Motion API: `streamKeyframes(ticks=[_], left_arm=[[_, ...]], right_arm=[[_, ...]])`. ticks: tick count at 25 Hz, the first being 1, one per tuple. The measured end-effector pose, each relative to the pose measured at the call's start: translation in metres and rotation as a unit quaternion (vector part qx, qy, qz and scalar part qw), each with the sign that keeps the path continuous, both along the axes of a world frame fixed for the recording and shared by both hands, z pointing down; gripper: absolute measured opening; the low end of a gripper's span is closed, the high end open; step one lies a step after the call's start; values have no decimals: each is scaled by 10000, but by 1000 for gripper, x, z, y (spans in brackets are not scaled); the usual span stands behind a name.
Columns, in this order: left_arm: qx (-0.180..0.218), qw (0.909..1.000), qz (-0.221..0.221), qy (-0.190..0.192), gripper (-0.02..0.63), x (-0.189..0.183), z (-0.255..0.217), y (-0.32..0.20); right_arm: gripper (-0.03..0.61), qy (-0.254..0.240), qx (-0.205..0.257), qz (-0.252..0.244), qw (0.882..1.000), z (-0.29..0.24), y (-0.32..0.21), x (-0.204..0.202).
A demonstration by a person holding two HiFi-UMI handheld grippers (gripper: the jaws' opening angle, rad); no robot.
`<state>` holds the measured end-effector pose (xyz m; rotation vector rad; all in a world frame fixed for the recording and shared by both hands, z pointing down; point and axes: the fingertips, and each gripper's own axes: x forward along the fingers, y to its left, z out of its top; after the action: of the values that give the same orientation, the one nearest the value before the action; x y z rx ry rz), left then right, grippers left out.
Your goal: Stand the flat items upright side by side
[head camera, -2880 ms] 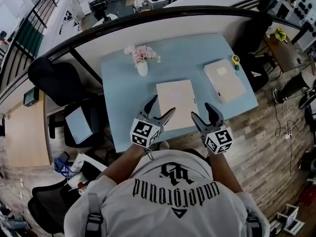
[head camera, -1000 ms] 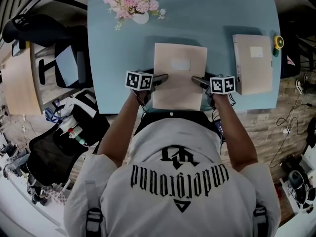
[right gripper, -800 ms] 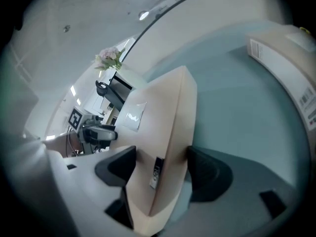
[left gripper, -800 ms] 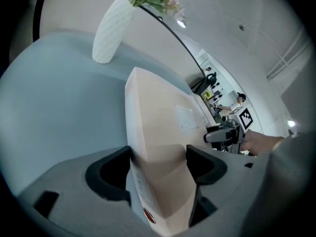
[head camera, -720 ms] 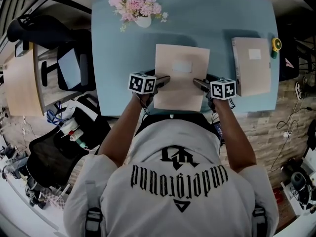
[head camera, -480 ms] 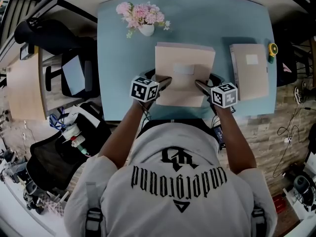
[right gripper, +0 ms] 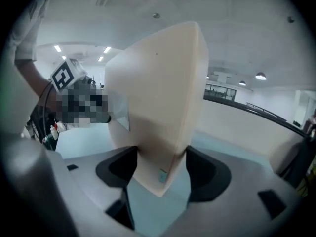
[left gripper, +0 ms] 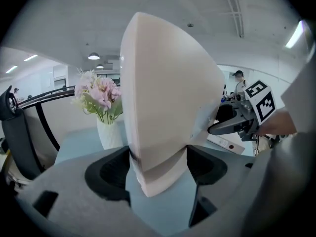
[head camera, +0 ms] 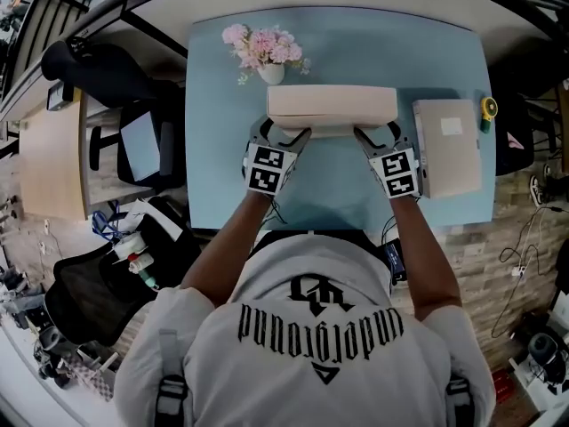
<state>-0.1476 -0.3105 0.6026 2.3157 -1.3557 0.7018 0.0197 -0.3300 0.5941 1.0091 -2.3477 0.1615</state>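
Both grippers are clamped on one thing. The left gripper and the right gripper each hold an end of the beige flat box, with the pads against its broad faces. The right gripper's jaws have just been closing, with the box's end between them. The box stands upright, its long narrow top edge running left to right across the middle of the blue desk. Whether its lower edge touches the desk I cannot tell.

Room to move is mostly on the near side, where bare desk runs from the box to the edge by the person. There is more bare desk to the left of the left gripper. Behind the box's left end, near it, is a white vase of pink flowers. A second flat box lies flat just beside the right gripper, its long side parallel to the desk's right edge. A small yellow thing lies at its far corner.

Both forearms reach straight out from the body. The grippers slant forward and down with their marker cubes facing up, gripping the box low near its two ends.
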Motion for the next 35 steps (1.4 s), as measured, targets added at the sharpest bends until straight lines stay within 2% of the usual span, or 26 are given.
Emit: streamKeyframes(ticks=[4, 11, 19, 29, 35], left_arm=[[-4, 9999, -88, -53, 370, 3, 6, -2], [-50, 9997, -216, 46, 372, -2, 18, -8], [28, 9998, -140, 139, 388, -2, 17, -13], [148, 9998, -55, 136, 394, -7, 5, 0], [343, 9991, 48, 231, 396, -10, -17, 21]], right_arm=[[307, 170, 70, -56, 9998, 11, -8, 0], [313, -66, -114, -62, 9999, 23, -14, -3], [343, -67, -157, -41, 9998, 29, -19, 1], [382, -203, -66, 240, 9995, 14, -12, 5], [385, -555, 55, 689, 9961, -14, 13, 13]])
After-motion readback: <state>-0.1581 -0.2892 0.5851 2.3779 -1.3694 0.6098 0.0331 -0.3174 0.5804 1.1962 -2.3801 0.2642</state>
